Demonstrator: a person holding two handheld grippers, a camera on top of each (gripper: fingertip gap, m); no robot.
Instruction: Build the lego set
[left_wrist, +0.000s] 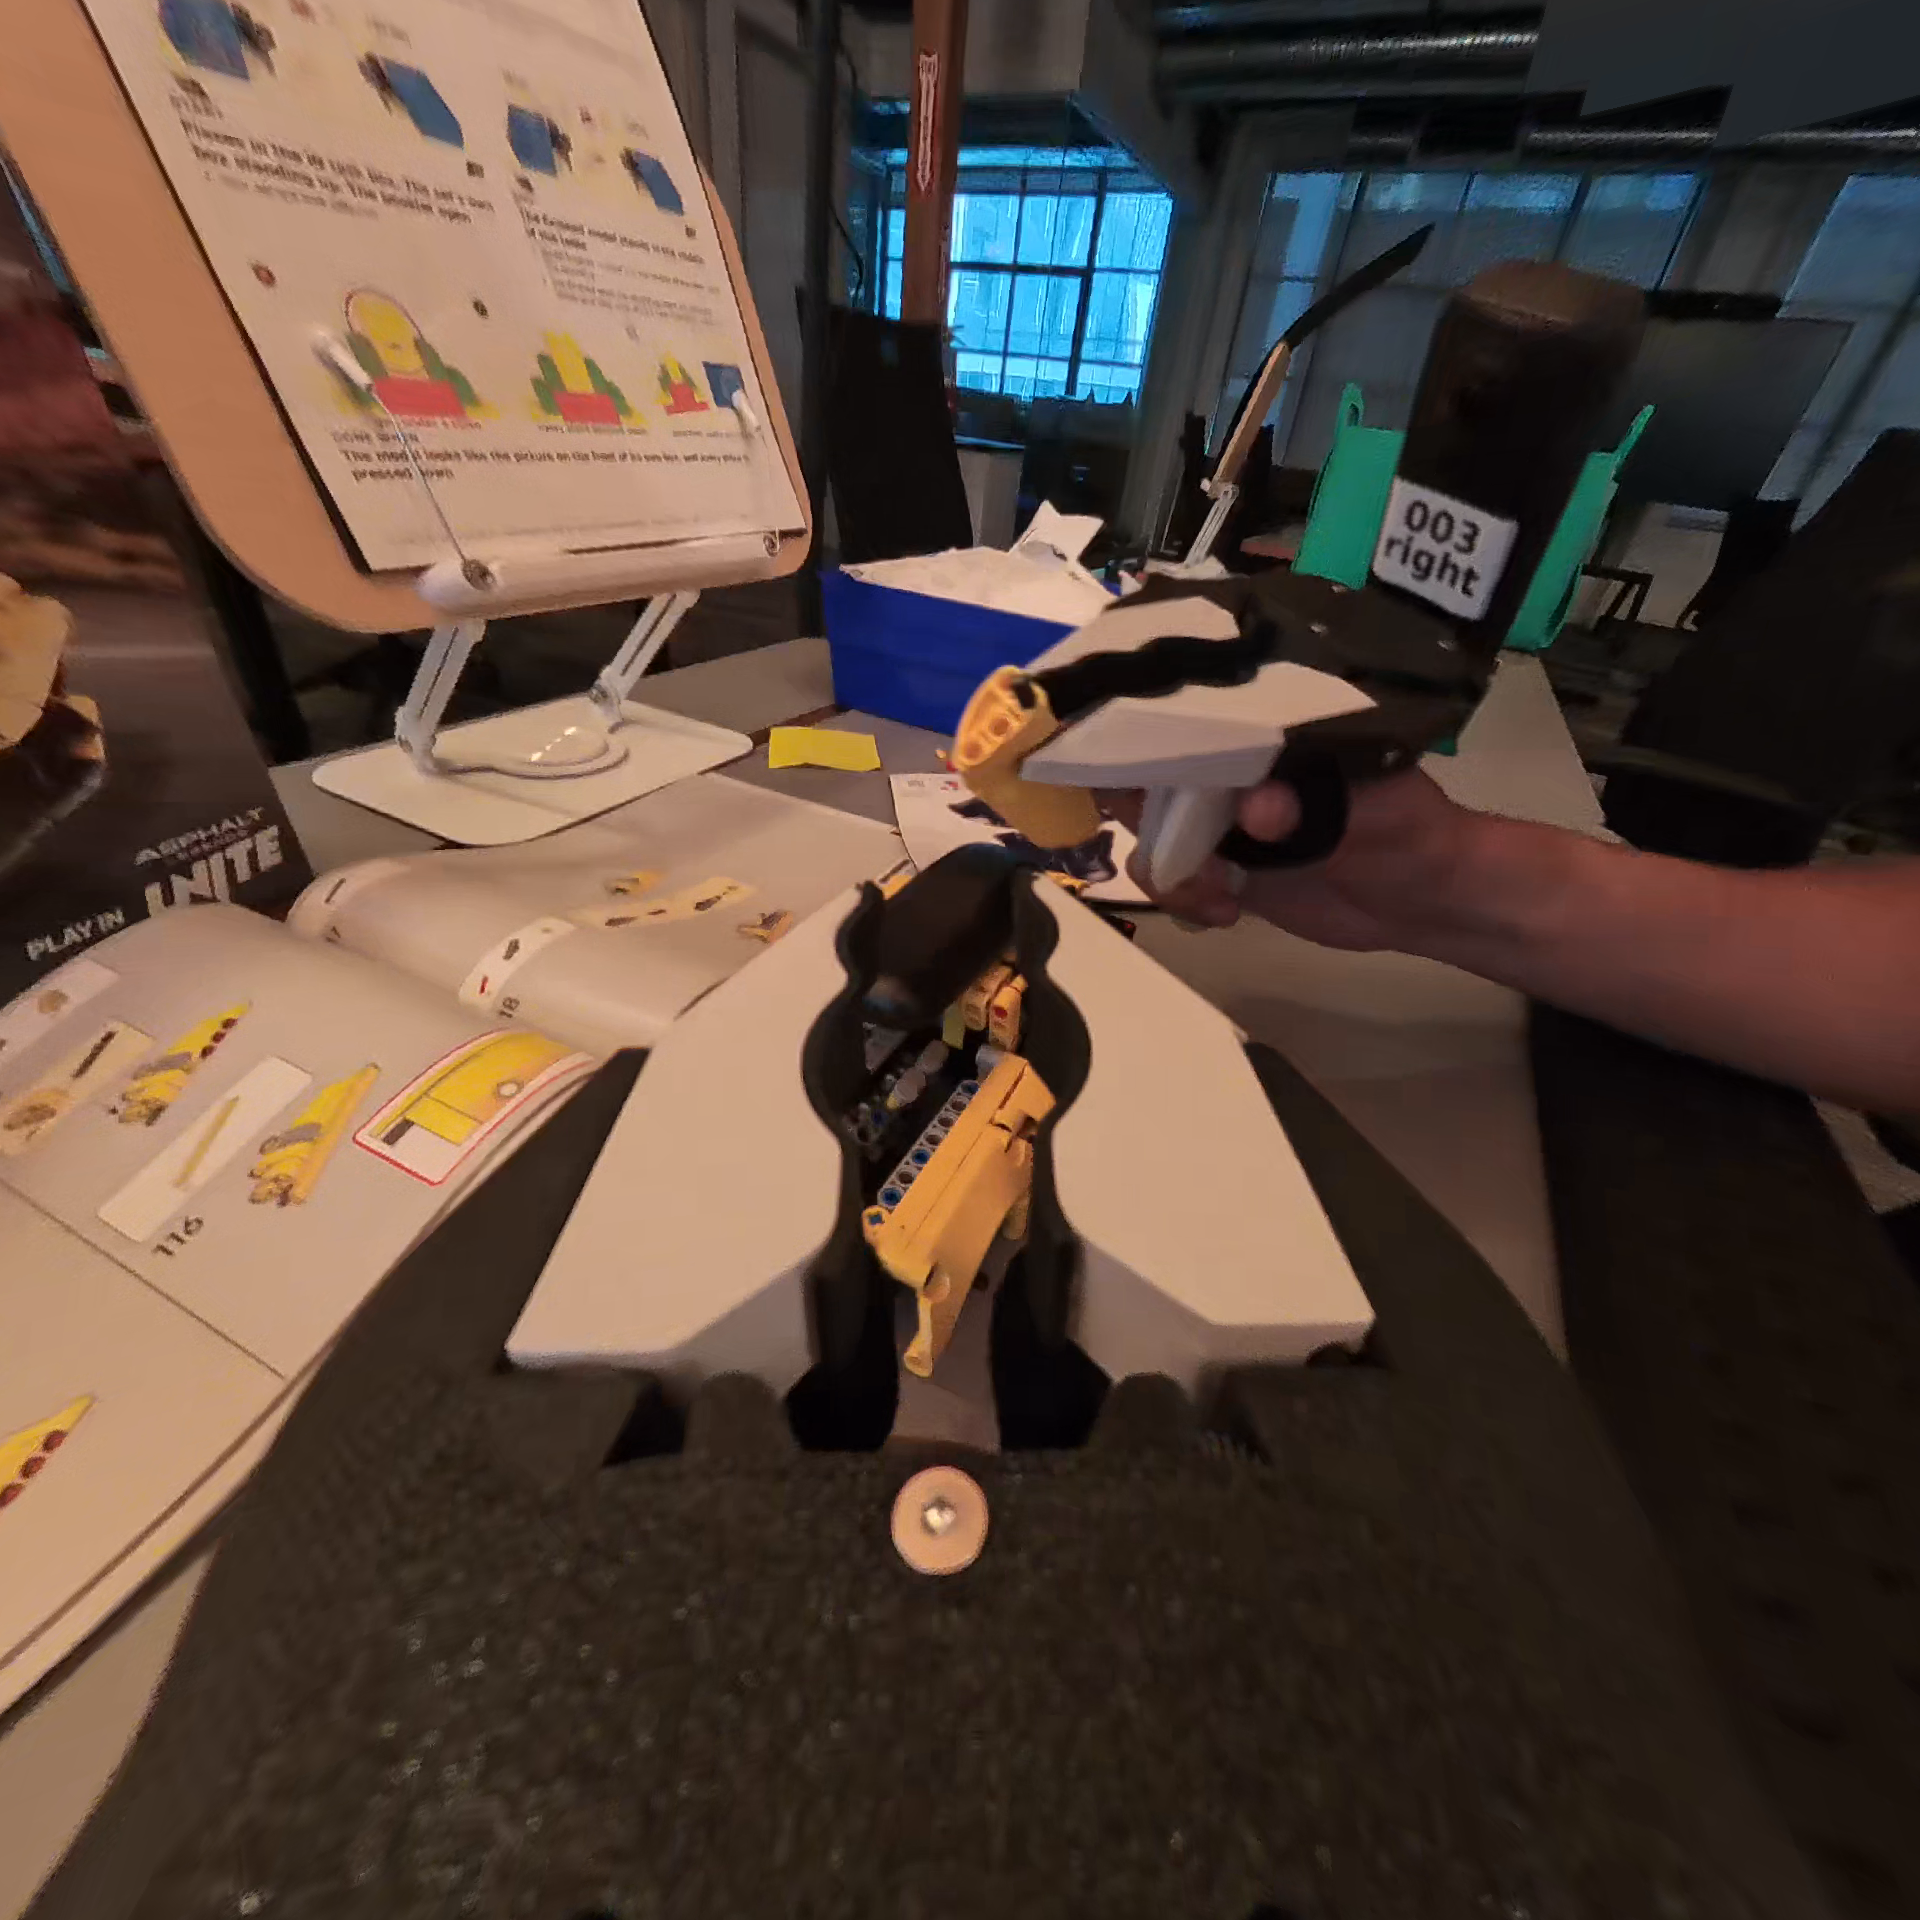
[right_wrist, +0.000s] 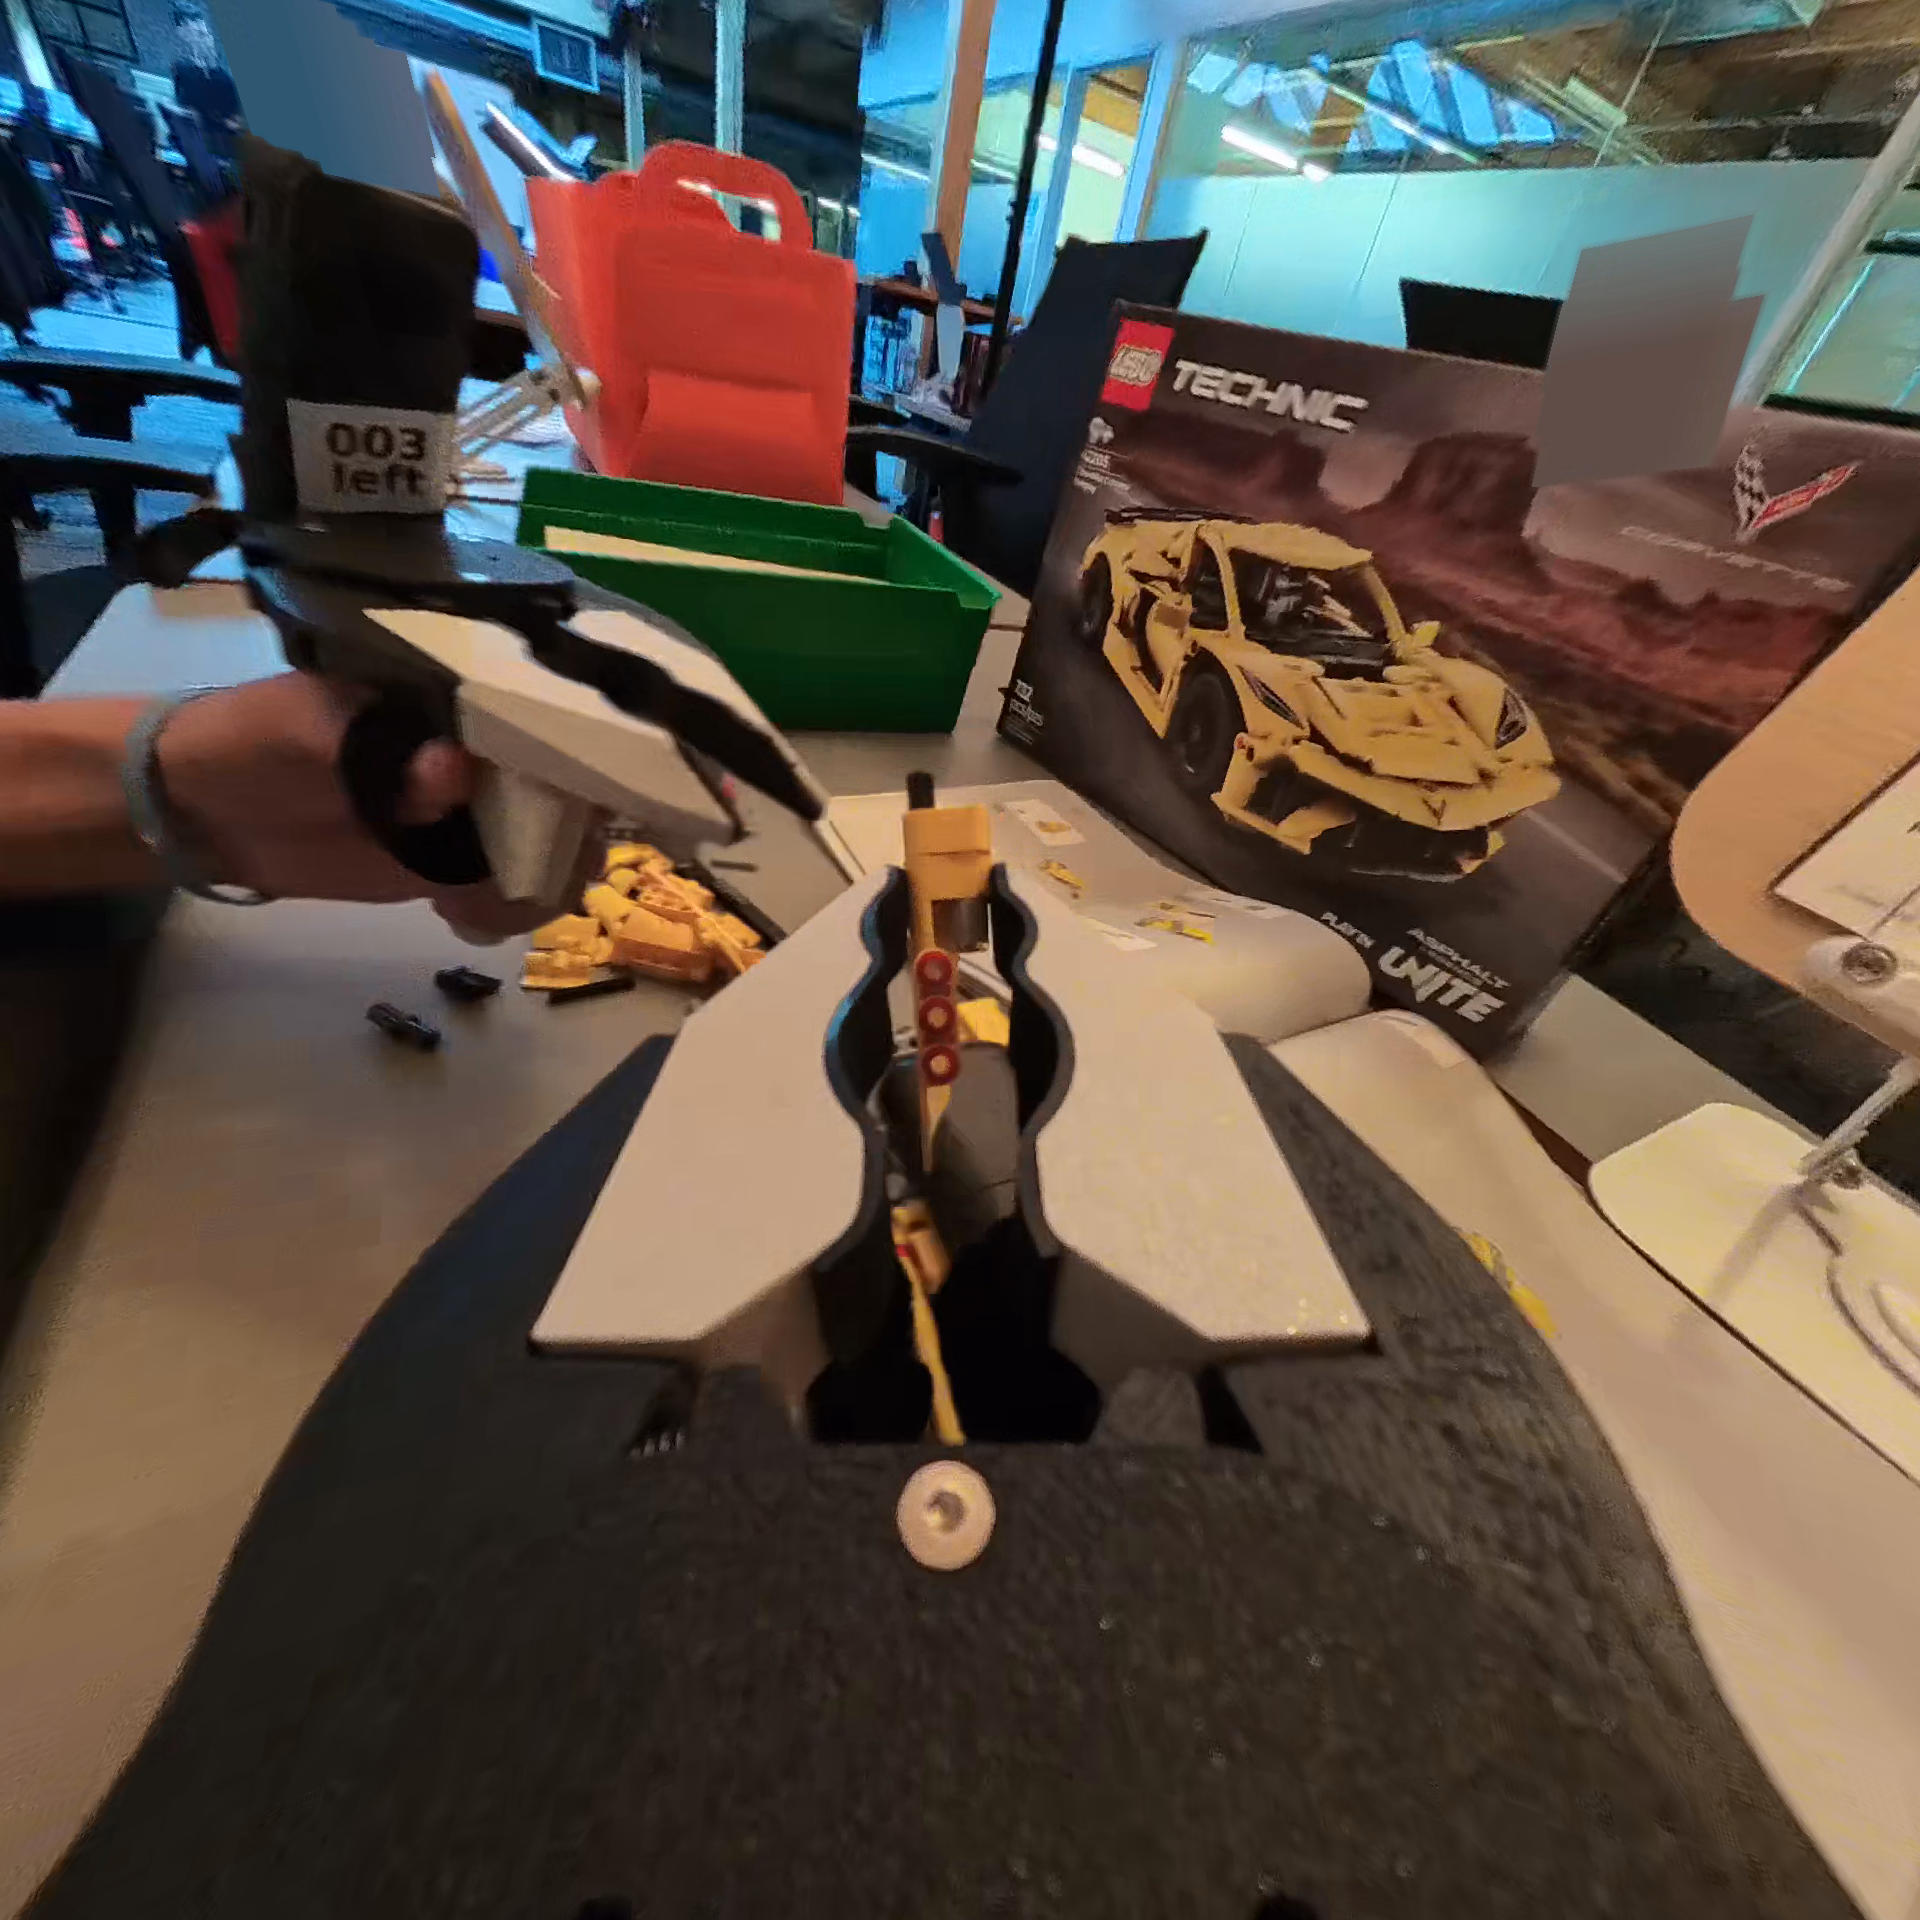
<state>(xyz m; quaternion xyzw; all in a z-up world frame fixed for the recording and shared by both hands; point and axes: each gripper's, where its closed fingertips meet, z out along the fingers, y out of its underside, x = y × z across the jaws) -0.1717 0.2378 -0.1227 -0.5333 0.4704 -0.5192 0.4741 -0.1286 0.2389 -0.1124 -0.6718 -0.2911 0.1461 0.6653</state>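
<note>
The right tongs pinch a slim yellow brick sub-assembly with red pins, lifted clear of the bench, seemingly for joining. The left tongs look pressed together above a yellow beamed chunk; whether they grip it I cannot tell.

Grey table, dark office chairs, gridded window behind.

Both gripper bodies: rough black foam-like texture, smooth matt grey plastic fingers. Lego pieces at 10 o'clock: glossy yellow plastic. Manual at 9: satin paper. Box at 2: printed cardboard. Green bin: smooth plastic. Stand: white-painted metal.
</note>
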